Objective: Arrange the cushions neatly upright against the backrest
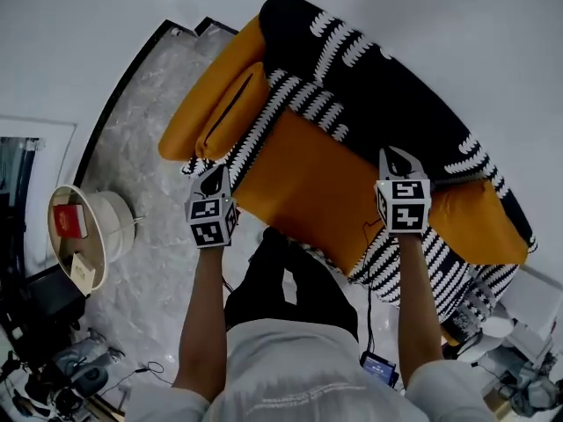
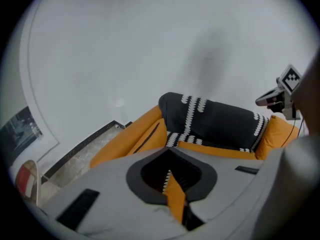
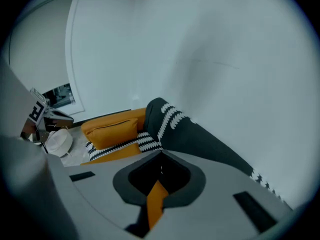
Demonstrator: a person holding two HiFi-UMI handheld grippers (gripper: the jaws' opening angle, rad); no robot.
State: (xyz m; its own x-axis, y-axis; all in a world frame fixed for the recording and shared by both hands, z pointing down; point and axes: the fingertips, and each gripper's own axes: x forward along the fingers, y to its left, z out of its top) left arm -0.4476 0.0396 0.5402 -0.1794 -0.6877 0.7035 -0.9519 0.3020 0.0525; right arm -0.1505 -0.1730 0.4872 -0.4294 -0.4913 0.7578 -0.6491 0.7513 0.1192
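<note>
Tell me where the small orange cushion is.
Head view: the small orange cushion sits at the sofa's left end against the armrest, beside the big orange cushion held by the left gripper and right gripper.

Open lane: the middle of the orange seat (image 1: pixel 308 183) lies bare between the left gripper (image 1: pixel 215 176) and the right gripper (image 1: pixel 400 159), straight through to the backrest.

Far side: closed by the black-and-white throw (image 1: pixel 396 86) draped over the backrest, with the wall (image 1: pixel 457 16) just behind.

Left end: an orange cushion (image 1: pixel 230 112) leans on the armrest and fills that corner.

Right end: we note an orange bulk (image 1: pixel 479 222), cushion or armrest, cannot tell.

Beside the sofa: the marble floor (image 1: pixel 149 148) is passable up to the white stool (image 1: pixel 114 222) and the round side table (image 1: pixel 66 262).
</note>
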